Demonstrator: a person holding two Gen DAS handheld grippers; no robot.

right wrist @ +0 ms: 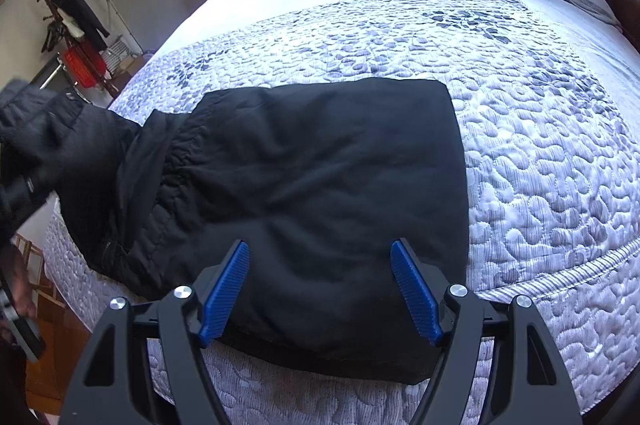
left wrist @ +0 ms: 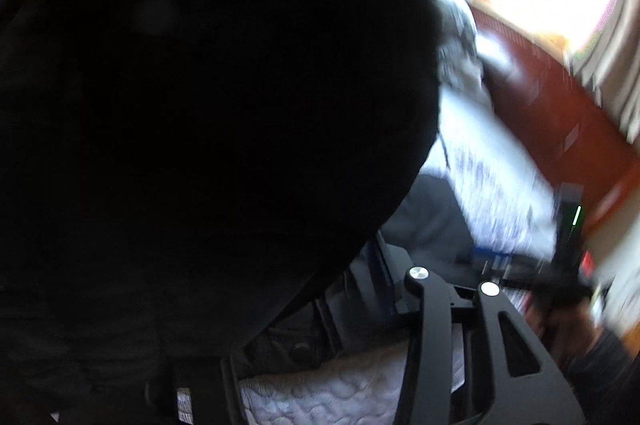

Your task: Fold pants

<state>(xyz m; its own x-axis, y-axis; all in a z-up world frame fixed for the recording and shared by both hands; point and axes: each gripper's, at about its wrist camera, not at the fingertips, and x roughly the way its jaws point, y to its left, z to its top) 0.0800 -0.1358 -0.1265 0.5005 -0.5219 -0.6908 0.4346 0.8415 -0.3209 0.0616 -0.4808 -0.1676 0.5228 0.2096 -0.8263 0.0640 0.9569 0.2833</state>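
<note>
On the quilted bed (right wrist: 520, 129), black pants (right wrist: 320, 165) folded flat near the front edge, right gripper (right wrist: 320, 289) spread and empty over them, left gripper's (right wrist: 20, 185) jaw state indeterminable, dark cloth covering its camera.

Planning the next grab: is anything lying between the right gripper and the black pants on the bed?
Nothing visible does. The right gripper hangs with its jaws open directly over the near edge of the black pants, which lie folded on the quilted bed cover.
</note>
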